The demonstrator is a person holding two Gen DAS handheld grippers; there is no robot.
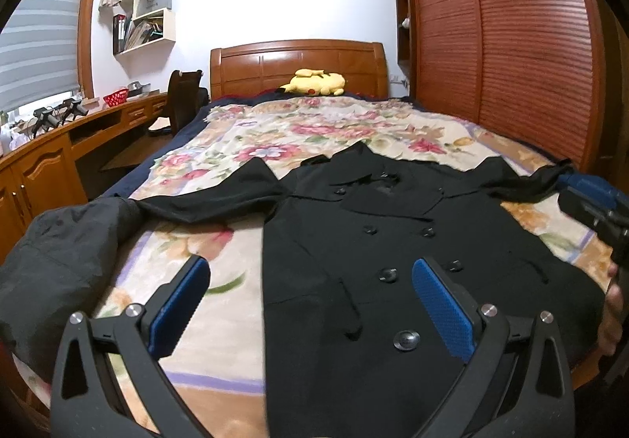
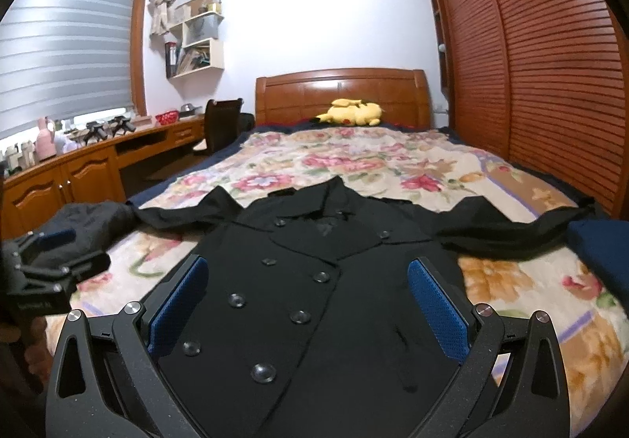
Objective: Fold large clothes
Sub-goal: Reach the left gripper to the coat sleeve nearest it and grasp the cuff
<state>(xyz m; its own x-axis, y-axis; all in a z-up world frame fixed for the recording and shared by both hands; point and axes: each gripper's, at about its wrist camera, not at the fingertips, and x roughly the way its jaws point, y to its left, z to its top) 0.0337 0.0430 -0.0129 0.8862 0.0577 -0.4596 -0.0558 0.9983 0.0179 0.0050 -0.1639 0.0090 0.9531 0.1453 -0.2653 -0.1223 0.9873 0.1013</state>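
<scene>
The black coat lies spread flat, face up, on the floral bedspread, ahead of both grippers. The left gripper hovers with jaws wide apart over its left edge; the right gripper, equally spread and empty, hovers above its buttoned front.

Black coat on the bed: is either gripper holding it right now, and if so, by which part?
Nothing is held. The left gripper and the right gripper are both open above the black coat, which lies spread flat on the bed.

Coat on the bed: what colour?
Black, with dark buttons. The coat shows best in the right wrist view.
</scene>
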